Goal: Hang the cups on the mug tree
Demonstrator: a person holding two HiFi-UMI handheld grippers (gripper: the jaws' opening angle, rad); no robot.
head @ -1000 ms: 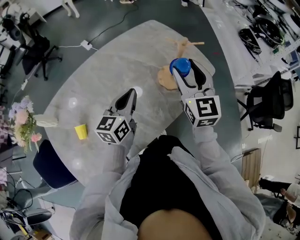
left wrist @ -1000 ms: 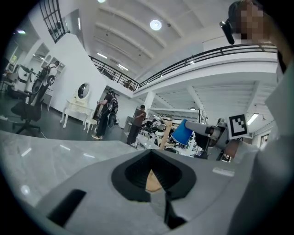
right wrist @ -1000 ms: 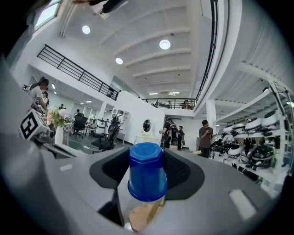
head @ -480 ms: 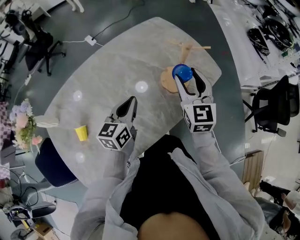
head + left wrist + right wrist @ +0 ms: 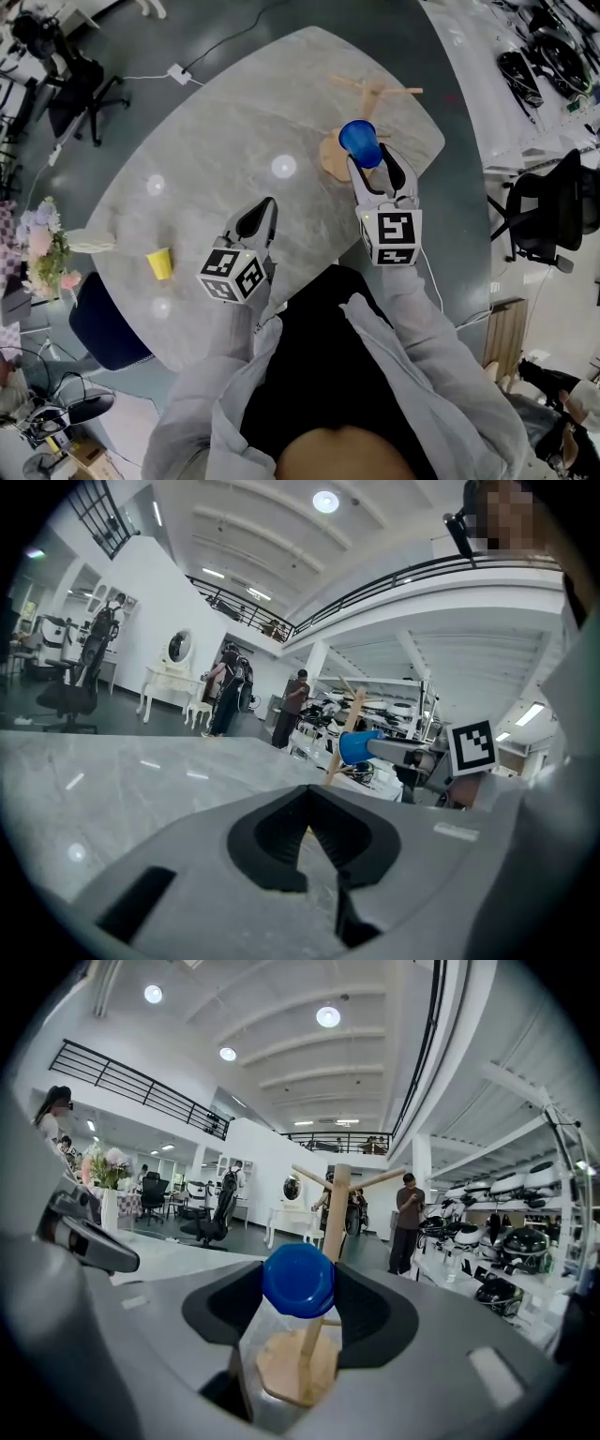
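Blue cup (image 5: 359, 142) has tilted upward in right gripper (image 5: 371, 161).

Mug tree (image 5: 373, 92) is at the table's (image 5: 234, 122) far right, held cup (image 5: 359, 142) in the right gripper (image 5: 369, 161) just in front of it, spare cup (image 5: 160, 263) way off to its left.

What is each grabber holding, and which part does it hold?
The right gripper pinches the blue cup by its sides, near the base. The left gripper holds nothing.
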